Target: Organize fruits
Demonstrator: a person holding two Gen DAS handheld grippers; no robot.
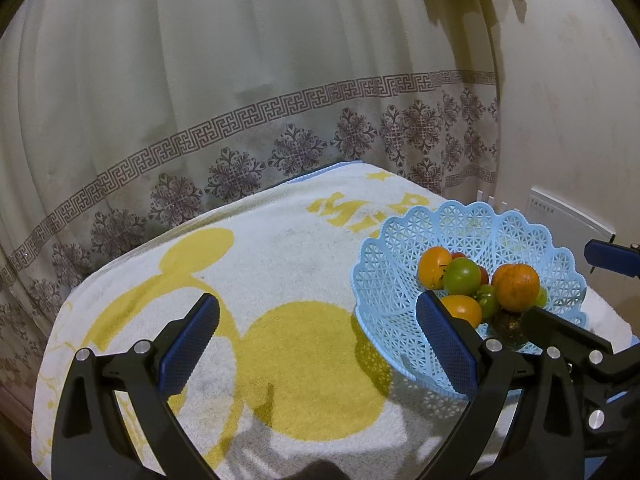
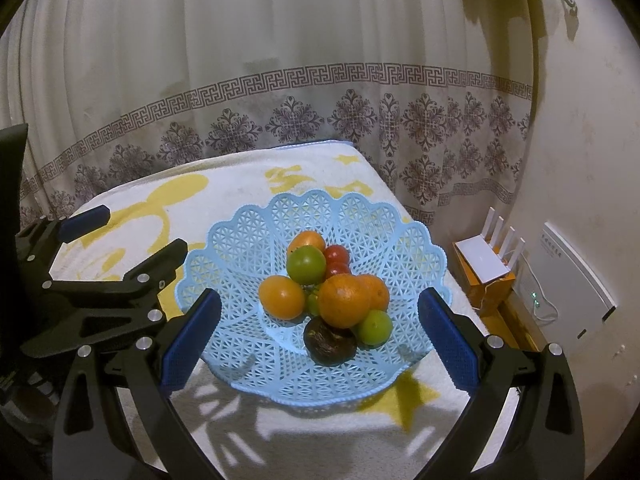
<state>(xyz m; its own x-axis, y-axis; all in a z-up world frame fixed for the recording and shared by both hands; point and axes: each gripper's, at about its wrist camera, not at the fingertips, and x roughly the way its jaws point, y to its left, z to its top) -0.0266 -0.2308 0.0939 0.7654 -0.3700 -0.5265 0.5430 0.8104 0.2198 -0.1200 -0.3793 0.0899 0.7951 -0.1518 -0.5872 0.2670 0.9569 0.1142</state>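
Gaping empty: left gripper (image 1: 318,344), right gripper (image 2: 320,340)

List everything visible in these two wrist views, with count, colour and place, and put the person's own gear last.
basket: one, light blue lattice plastic, on the towel, holding all the fruit
oranges: four visible, orange, piled in the basket's middle
green fruits: at least two large, green, one on top of the pile and one at its near right; smaller green pieces partly hidden
red fruits: two, red, small, at the back of the pile
dark fruit: one, dark brown, near edge of the pile
towel: one, white with yellow print, covering the surface
curtain: one, cream with a dark patterned border, behind
router: one, white, on an orange box at right
left claw: open, over the towel left of the basket
right claw: open, facing the basket
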